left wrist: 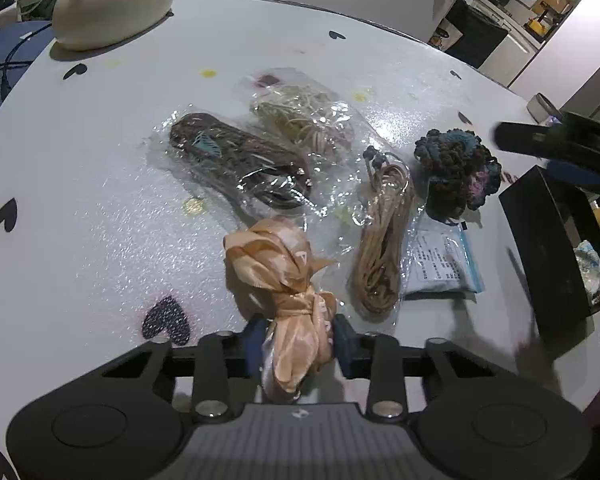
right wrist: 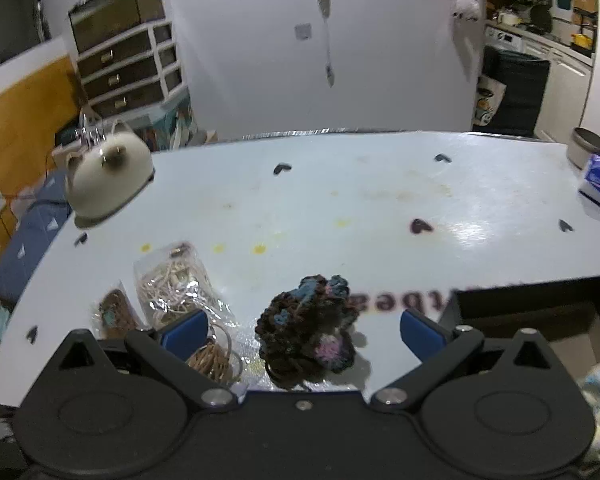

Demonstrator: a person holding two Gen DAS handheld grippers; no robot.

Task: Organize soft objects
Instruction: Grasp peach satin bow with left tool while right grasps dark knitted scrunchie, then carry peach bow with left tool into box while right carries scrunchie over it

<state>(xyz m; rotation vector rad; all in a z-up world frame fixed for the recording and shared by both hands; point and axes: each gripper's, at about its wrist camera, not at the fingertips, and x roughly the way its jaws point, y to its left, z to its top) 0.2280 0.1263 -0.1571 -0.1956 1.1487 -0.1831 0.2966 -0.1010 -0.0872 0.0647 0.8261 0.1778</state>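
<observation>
**Left tongs pinch a peach ribbon while the right tongs hang spread over a crochet piece**

On a pale table (left wrist: pixel 100 184) printed with small dark hearts lies a scatter of soft things. The left gripper (left wrist: pixel 300 340) has its blue pads pressed onto the near end of a peach satin ribbon (left wrist: pixel 284 276), which bunches up at the near middle of the table. Just beyond it lie two clear bags, one of dark cord (left wrist: pixel 236 160) and one of pale cord (left wrist: pixel 304 120). To the right lie a bagged tan cord bundle (left wrist: pixel 384 248), a small printed packet (left wrist: pixel 444 268) and a dark crochet piece (left wrist: pixel 456 172). A black box (left wrist: pixel 548 248) sits at the right edge, seemingly the place for tidied items.

To do this step well, the grip looks best kept on the knotted waist of the ribbon, lifting straight up so its loose loops clear the neighbouring bags before travelling right toward the box.

The right wrist view adds what the left lacks: the right gripper (right wrist: pixel 304 332) has its jaws spread wide, with the crochet piece (right wrist: pixel 308 336) lying between them, untouched. It also shows a cream rabbit-shaped ornament (right wrist: pixel 108 180) at the far left. The ribbon is not visible there. Only the left view shows the pinch itself.
</observation>
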